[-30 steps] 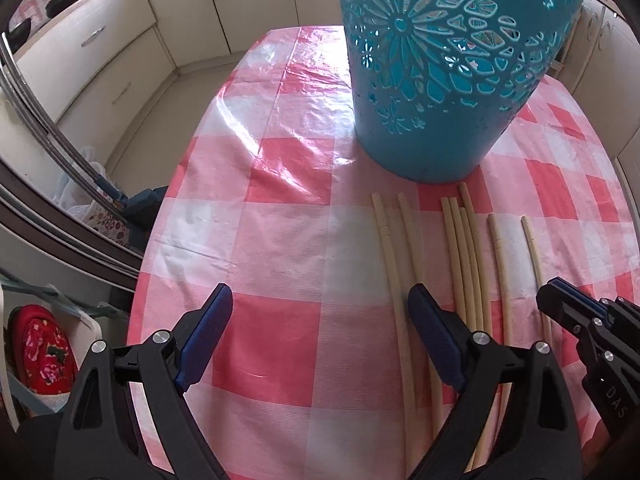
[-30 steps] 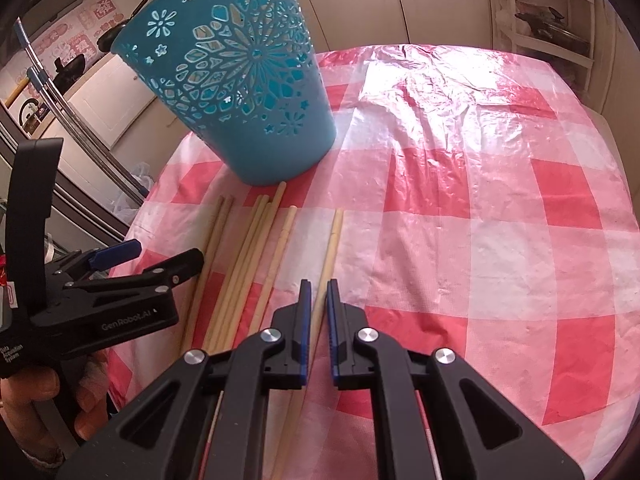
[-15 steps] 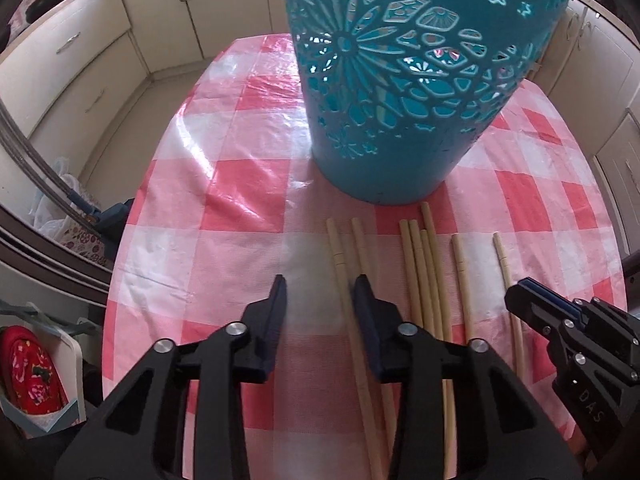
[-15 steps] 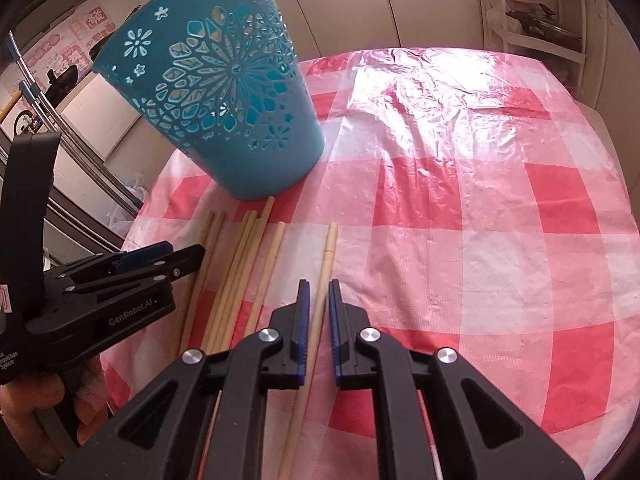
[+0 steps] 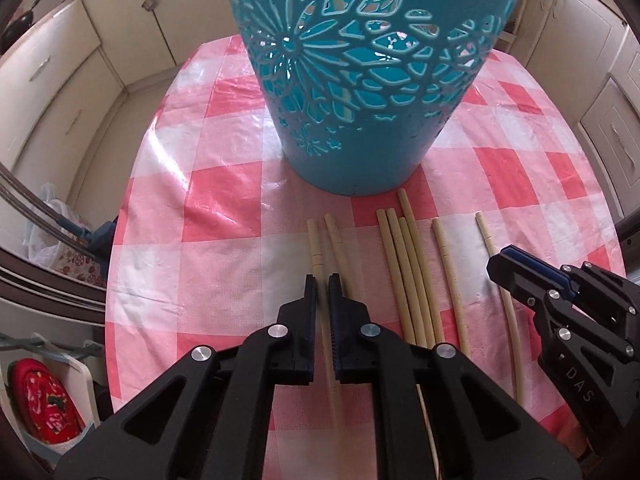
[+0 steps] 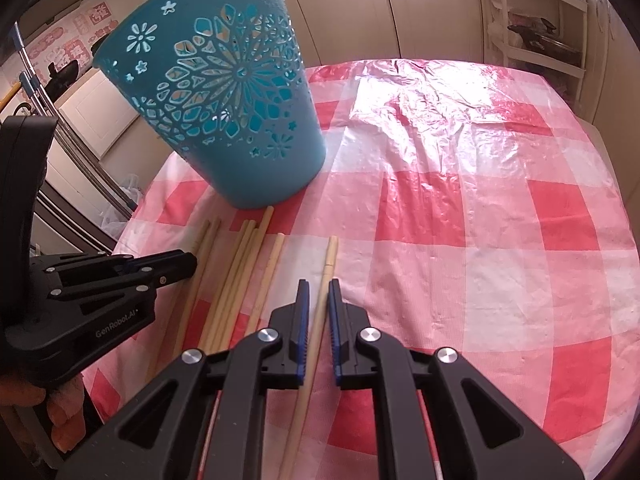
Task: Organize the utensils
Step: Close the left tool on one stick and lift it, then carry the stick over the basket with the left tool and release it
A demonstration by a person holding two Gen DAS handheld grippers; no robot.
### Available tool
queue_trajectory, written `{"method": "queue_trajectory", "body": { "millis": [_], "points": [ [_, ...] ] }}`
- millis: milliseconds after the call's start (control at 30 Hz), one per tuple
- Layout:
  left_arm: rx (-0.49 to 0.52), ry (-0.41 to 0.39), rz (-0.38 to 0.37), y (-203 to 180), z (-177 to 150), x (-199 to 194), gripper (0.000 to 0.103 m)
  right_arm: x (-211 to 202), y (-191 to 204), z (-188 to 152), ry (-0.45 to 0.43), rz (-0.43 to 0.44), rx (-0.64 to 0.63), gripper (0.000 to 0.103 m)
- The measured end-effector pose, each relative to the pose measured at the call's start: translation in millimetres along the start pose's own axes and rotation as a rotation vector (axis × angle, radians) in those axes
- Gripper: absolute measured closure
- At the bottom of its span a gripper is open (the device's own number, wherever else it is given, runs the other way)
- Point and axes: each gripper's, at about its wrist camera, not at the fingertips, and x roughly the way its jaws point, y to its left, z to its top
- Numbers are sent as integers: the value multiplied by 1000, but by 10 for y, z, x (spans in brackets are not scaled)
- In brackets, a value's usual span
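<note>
Several pale wooden chopsticks (image 5: 408, 264) lie side by side on the pink checked tablecloth (image 5: 208, 208), just in front of a tall teal cut-out basket (image 5: 360, 80). My left gripper (image 5: 322, 280) is closing tight on the leftmost chopstick (image 5: 314, 240), which runs between its pads. My right gripper (image 6: 318, 286) is shut on the rightmost chopstick (image 6: 330, 252). In the right wrist view the basket (image 6: 224, 120) stands upright at the back left, and the left gripper (image 6: 190, 264) is low over the row. In the left wrist view the right gripper (image 5: 502, 258) is at the right end.
The table edge (image 5: 120, 264) drops off close on the left, with a plastic bag (image 5: 56, 220) and a white bin holding a red item (image 5: 40, 400) below. Cream cabinets (image 5: 60, 60) ring the room. A shelf (image 6: 532, 36) stands at the far right.
My left gripper went from wide open to shut around the leftmost chopstick and drew nearer the basket. The right gripper stayed put, shut on its chopstick.
</note>
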Motion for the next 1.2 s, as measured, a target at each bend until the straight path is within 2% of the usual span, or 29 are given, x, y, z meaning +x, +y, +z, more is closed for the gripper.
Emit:
{"method": "queue_trajectory", "body": {
  "millis": [100, 267, 400, 767, 1000, 1200],
  "points": [
    [-26, -4, -31, 36, -50, -50, 98, -4, -5, -10, -8, 2, -4, 93],
    [-76, -60, -55, 186, -156, -294, 98, -4, 4, -12, -14, -1, -8, 93],
    [-110, -130, -109, 330, -237, -594, 98, 1, 8, -10, -17, -2, -14, 93],
    [-171, -334, -201, 522, -316, -1490, 98, -20, 13, -42, -29, 5, -18, 93],
    [-191, -449, -263, 594, -265, -2004, 98, -26, -53, -33, -31, 38, 8, 93],
    [-214, -540, -309, 685, -173, -2362, 98, -29, -40, -38, -35, 33, 5, 93]
  ]
}}
